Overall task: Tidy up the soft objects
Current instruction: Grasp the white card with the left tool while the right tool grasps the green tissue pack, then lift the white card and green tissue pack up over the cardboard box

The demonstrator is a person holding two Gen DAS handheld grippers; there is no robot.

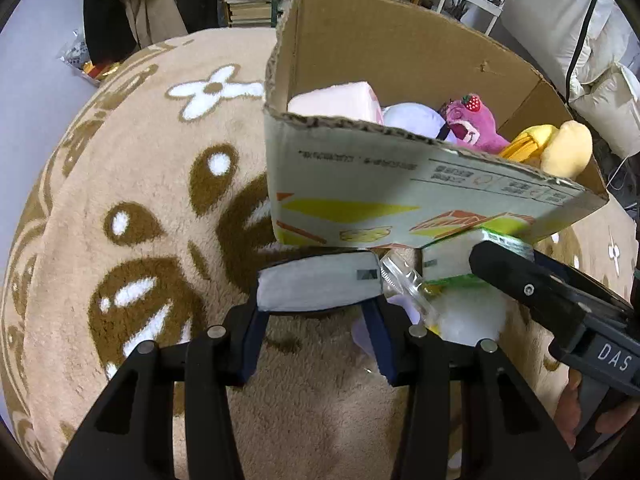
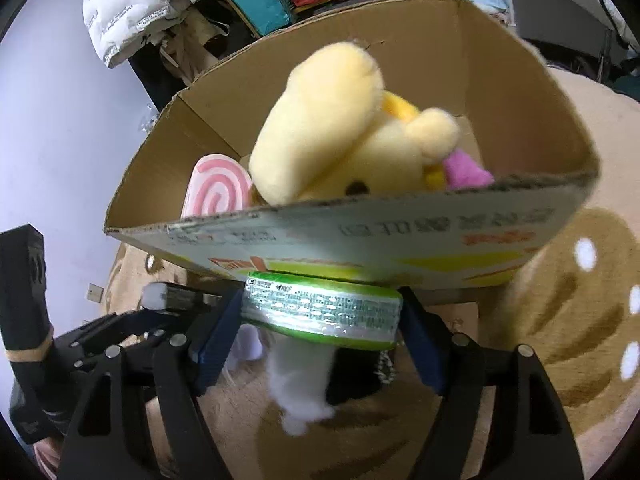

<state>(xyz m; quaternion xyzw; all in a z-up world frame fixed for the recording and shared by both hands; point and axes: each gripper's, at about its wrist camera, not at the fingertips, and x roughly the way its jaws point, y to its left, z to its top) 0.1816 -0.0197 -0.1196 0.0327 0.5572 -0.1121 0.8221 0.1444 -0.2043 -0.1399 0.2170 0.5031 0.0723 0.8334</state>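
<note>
Ahead, both packets (image 1: 318,282) (image 2: 322,312) crowd the box's (image 1: 400,196) bottom edge.

A green-and-silver pack (image 2: 322,312) sits between the blue pads (image 2: 218,344) of the right gripper (image 2: 320,344), both pads touching its ends, just below the printed front wall of an open cardboard box (image 2: 360,236). Inside the box, a yellow plush (image 2: 332,128) rises above the rim, with a pink swirl cushion (image 2: 216,188) to its left and a magenta plush (image 2: 464,172) to its right. White fluff (image 2: 298,392) hangs under the pack, beside a small bead chain (image 2: 386,368). The left gripper (image 2: 160,300) enters from the left. The box stands on a tan-and-brown rug (image 2: 560,320).
</note>
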